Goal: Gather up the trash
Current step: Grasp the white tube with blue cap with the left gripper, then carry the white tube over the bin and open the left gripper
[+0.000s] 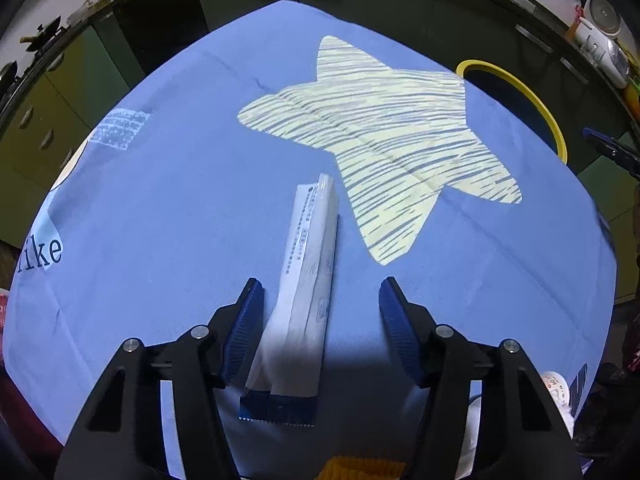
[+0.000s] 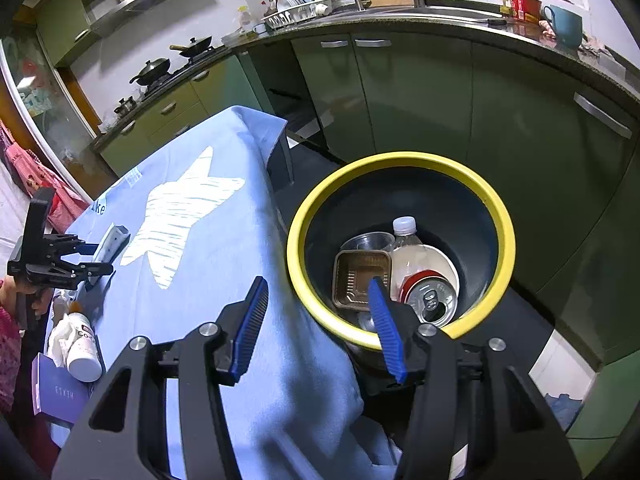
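A long white packet (image 1: 308, 280) with printed text and a dark blue sealed end lies on the blue tablecloth (image 1: 160, 200). My left gripper (image 1: 322, 304) points down over it with its jaws on either side. The packet lies close to the left finger, and a wide gap is left to the right finger, so neither pad presses on it. The right wrist view shows the left gripper (image 2: 98, 258) at the packet (image 2: 112, 240). My right gripper (image 2: 318, 292) is open and empty over the table's edge, beside the yellow-rimmed bin (image 2: 400, 159).
In the bin lie a plastic bottle (image 2: 408, 248), a drinks can (image 2: 432, 296), a brown tray (image 2: 360, 276) and a clear cup (image 2: 368, 240). A white bottle (image 2: 84, 352), crumpled tissue (image 2: 60, 340) and a purple box (image 2: 60, 392) sit at the table's near end. Green cabinets (image 2: 420, 100) stand behind.
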A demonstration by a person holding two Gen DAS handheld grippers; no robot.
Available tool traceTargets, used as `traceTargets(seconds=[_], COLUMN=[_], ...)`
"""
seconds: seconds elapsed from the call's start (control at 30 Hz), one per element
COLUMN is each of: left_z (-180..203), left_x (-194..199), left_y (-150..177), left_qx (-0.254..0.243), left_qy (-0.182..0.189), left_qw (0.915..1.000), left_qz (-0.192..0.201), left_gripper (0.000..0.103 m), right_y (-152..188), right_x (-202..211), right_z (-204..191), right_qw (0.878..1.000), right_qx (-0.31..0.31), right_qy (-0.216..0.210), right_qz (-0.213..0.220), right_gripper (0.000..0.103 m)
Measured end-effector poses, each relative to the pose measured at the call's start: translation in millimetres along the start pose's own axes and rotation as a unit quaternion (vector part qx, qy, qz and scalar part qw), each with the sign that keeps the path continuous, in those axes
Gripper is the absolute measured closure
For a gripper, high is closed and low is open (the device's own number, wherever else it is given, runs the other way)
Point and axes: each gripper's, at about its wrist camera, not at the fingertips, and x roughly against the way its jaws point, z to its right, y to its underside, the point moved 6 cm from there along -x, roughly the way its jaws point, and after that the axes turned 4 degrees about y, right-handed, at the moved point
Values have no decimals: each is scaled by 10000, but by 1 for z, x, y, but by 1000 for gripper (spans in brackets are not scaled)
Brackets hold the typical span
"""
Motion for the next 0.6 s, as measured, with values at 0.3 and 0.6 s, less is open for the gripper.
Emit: traceTargets(seconds=[0.3, 0.6], left_z=[-8, -8], left_x=[4, 19], left_y=[8, 20], left_qx=[149, 116], left_qy=[-45, -170], left_qw=[9998, 9997], left_qz=[90, 157], left_gripper=[63, 77], right_y=[4, 4], right_x=[-3, 0], right_z=[-4, -6], right_qw=[10000, 10000], right_qx=[39, 51], right_qy=[-35, -30], right_qz=[-45, -3], right_gripper=[53, 53])
